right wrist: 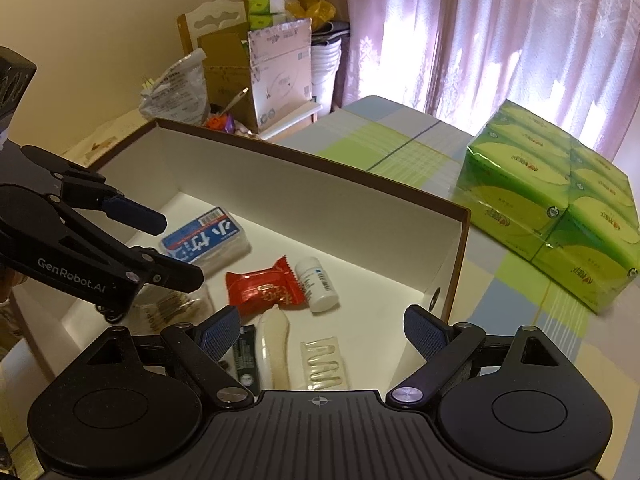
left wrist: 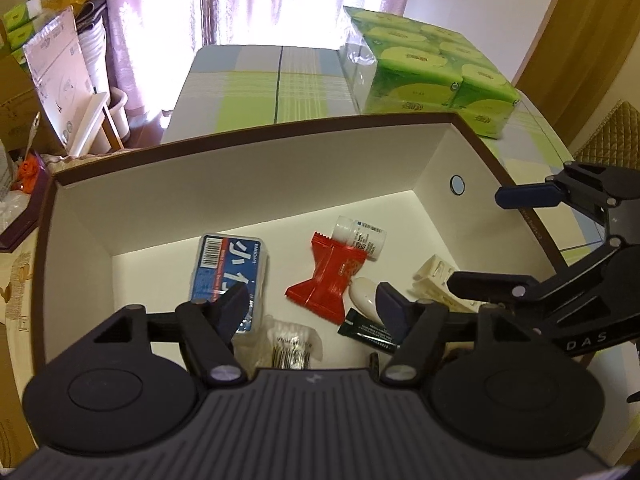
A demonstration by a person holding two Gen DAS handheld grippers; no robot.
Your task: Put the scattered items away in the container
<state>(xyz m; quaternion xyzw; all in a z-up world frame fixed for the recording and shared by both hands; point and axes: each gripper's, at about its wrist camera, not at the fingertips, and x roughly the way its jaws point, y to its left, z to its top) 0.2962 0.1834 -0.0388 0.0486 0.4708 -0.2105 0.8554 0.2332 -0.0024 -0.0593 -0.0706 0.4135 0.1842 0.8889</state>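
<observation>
Scattered items lie inside the white box (left wrist: 248, 184) on the checked counter (left wrist: 256, 92): red wrapper (left wrist: 326, 280), blue case (left wrist: 228, 264), white bottle (left wrist: 362, 234). Left hand-held gripper (left wrist: 310, 300) and right hand-held gripper (right wrist: 322, 328) hang open, empty, above them. Green tissue packs (right wrist: 560, 208) and curtains (right wrist: 480, 32) sit beyond.

A desk (right wrist: 400, 148) with a checked cloth of green, blue and pale squares stood under pink-lilac curtains (right wrist: 480, 32) lit brightly from behind. On the desk sat a green multipack of tissues (right wrist: 560, 208) wrapped in clear plastic. Beyond the desk's far edge, a cluttered corner held an open cardboard box (right wrist: 224, 76), a pale printed carton (right wrist: 280, 68) leaning upright, a crumpled plastic bag (right wrist: 176, 92) with printing, and a white bucket (right wrist: 326, 72). More green tissue packs (right wrist: 262, 12) and a yellow bag (right wrist: 316, 10) were piled behind them, against a cream wall (right wrist: 100, 40).
</observation>
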